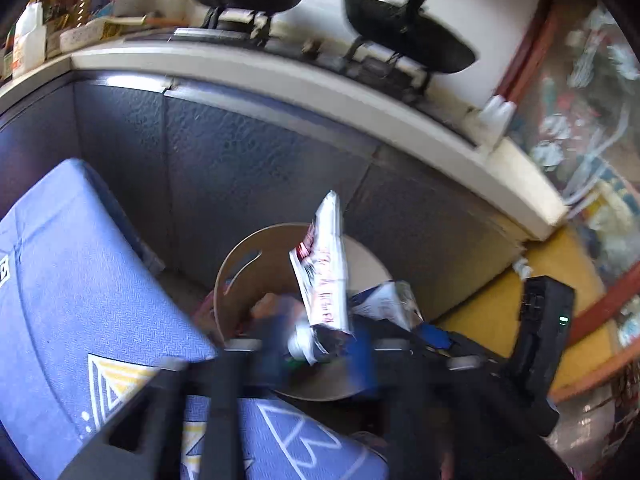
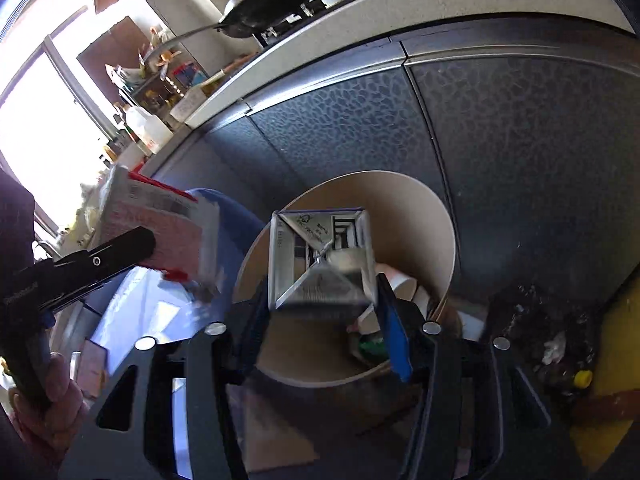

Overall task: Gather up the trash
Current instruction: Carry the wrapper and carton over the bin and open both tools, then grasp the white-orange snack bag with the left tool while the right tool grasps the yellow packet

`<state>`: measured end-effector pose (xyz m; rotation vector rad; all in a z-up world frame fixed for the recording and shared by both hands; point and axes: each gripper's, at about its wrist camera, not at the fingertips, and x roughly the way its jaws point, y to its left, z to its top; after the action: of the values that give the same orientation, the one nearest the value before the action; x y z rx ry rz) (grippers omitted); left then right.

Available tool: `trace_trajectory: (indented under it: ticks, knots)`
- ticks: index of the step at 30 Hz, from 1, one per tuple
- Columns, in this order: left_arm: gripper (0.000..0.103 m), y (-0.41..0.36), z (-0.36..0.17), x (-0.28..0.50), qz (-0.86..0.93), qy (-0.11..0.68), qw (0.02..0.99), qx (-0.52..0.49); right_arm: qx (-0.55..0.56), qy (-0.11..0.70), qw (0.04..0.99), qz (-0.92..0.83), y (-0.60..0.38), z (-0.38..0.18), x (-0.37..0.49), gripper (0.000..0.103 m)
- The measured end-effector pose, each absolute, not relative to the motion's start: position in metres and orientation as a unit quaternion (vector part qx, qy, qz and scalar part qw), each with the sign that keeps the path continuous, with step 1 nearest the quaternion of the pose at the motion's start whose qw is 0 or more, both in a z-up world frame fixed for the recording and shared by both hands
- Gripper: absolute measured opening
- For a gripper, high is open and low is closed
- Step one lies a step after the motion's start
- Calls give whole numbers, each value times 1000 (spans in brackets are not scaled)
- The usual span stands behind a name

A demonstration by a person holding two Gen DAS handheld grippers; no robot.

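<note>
My left gripper (image 1: pixel 320 346) hangs over a round beige bin (image 1: pixel 236 268). A white and red crumpled packet (image 1: pixel 324 276) stands upright between its blue pads, which sit well apart from it. In the right wrist view that packet (image 2: pixel 160 228) shows beside one of the left gripper's fingers (image 2: pixel 116 254). My right gripper (image 2: pixel 324 320) points into the same bin (image 2: pixel 444 220). A silver-bottomed carton (image 2: pixel 320 264) fills the gap between its pads, with no clear squeeze on it. Paper cups (image 2: pixel 404 284) and other scraps lie inside the bin.
Dark cabinet doors (image 2: pixel 500 140) stand right behind the bin, under a white counter (image 1: pixel 280 80) with pans on a stove. A blue patterned cloth (image 1: pixel 80 280) lies close on the left. A dark bag of rubbish (image 2: pixel 552 340) sits on the yellow floor to the right.
</note>
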<state>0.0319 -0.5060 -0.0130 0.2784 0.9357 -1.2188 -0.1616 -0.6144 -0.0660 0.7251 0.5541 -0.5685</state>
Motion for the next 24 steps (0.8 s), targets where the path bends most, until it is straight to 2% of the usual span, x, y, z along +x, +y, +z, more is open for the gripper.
trace_trajectory:
  ticks: [1,4,13,20,24]
  knots:
    - [78,-508,-18,35,-529,423,724,126,346,259,858,-278,-617,-67,-163,73]
    - [72,-498,-21,40,-532,433,719,112,347,237,864,-279,-615,-61,-166,72]
    - [72,-393,-9,28,-524,410,742,85,348,204,885,-233,-563,-35,-172,71]
    - [72,-293,-25,17,-495,409,762,86,333,243,898,-155,-492,-32,-126,60]
    - [72,-223,-33,18,-464,413,780,76,319,273,901,-105,-441,-36,-91,59]
